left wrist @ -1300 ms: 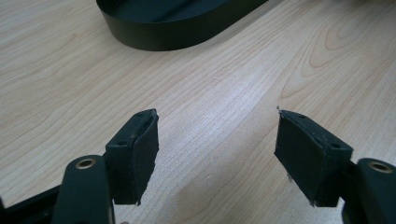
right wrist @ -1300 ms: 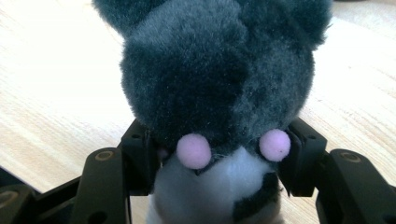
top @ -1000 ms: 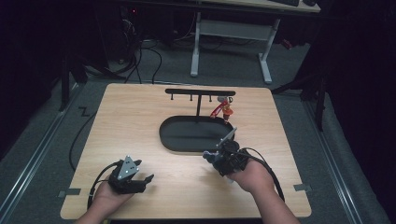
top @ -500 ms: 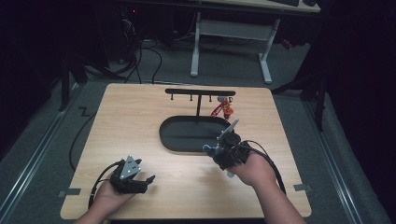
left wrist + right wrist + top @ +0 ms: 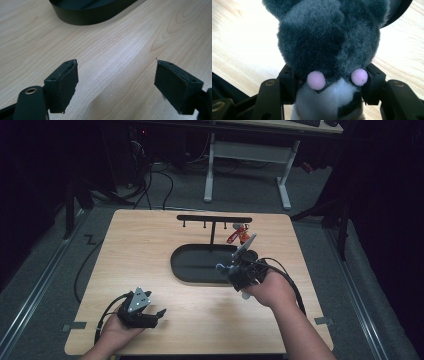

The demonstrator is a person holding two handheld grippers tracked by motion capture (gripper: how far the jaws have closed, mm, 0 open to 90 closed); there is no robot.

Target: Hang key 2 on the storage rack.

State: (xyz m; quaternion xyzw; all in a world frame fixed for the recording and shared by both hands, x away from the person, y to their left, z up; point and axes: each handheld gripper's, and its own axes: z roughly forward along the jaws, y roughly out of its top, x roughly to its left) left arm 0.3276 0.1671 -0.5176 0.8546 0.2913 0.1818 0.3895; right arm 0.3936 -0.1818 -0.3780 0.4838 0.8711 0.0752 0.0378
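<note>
On the wooden table (image 5: 150, 250), largest to smallest: oval black tray (image 5: 192, 265), sitting mid-table; right gripper (image 5: 235, 270), hovering at the tray's right rim, pinching a grey plush toy (image 5: 329, 45) — soft, light, squashy, best gripped across its body; left gripper (image 5: 155, 315), resting near-left of the tray, jaws spreading wide, nothing between them.

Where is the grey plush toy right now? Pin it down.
The grey plush toy sits clamped between the right gripper jaws, above the right end of the black oval tray, on the table's right half in the high view.
</note>
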